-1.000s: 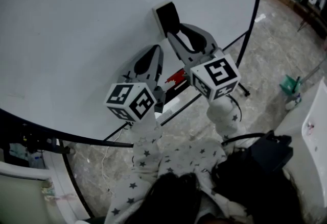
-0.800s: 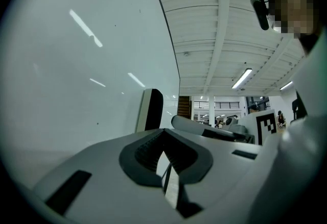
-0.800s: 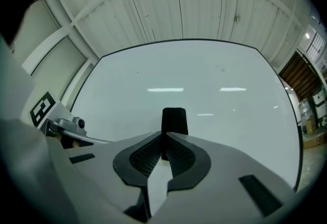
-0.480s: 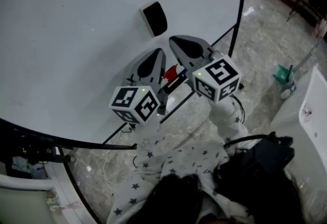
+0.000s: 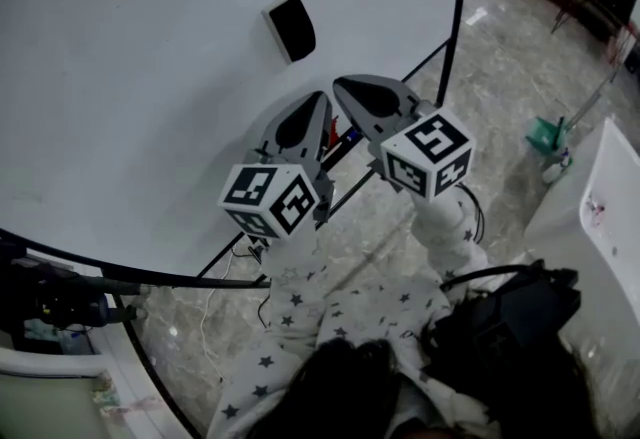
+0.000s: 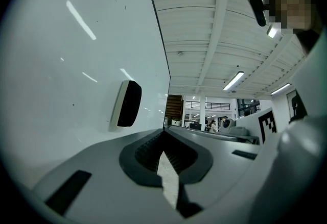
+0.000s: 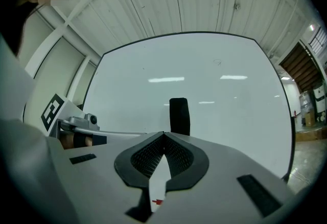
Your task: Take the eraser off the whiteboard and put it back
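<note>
The black eraser (image 5: 290,28) with its pale back sticks to the whiteboard (image 5: 130,77), free of both grippers. It shows in the left gripper view (image 6: 127,103) up and to the left of the jaws, and in the right gripper view (image 7: 179,116) just beyond the jaw tips. My right gripper (image 5: 343,85) hangs below and to the right of the eraser, shut and holding nothing. My left gripper (image 5: 318,99) sits beside it, a little lower, jaws shut and holding nothing.
The whiteboard's black frame and stand legs (image 5: 390,167) run below the grippers over a marble floor. A green dustpan-like object (image 5: 545,137) and a white cabinet (image 5: 600,217) stand at the right. A dark bag (image 5: 510,317) lies near the person's feet.
The right gripper, at the eraser one second ago, has let go, shut and drawn back down from the board. The left gripper has drawn back too. The eraser stays on the board.
</note>
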`<state>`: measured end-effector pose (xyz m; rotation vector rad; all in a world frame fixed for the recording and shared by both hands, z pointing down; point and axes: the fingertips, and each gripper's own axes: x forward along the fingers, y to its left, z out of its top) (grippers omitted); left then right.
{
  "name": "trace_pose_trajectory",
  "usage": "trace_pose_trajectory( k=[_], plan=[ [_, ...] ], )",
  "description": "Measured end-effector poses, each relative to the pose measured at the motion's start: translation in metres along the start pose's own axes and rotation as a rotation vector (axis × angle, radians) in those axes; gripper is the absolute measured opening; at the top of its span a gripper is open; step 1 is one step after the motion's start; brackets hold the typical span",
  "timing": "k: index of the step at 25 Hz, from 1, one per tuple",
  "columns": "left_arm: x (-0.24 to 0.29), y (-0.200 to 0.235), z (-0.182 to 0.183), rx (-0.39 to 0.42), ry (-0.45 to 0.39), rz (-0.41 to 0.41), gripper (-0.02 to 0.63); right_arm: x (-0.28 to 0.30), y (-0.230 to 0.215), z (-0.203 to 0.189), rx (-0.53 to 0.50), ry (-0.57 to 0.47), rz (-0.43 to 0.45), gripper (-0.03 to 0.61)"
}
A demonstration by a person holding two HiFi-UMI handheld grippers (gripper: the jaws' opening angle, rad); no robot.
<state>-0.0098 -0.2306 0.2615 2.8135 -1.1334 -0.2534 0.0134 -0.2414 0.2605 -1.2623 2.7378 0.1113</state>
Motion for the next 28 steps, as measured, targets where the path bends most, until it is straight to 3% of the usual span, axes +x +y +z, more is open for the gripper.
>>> trace_pose_trajectory(
  k=[28],
  plan=[
    [-0.016,-0.008,0.016,0.014,-0.033,0.028,0.002,-0.003,0.017,0.006,-0.028,0.026,0.040,0.008]
  ],
)
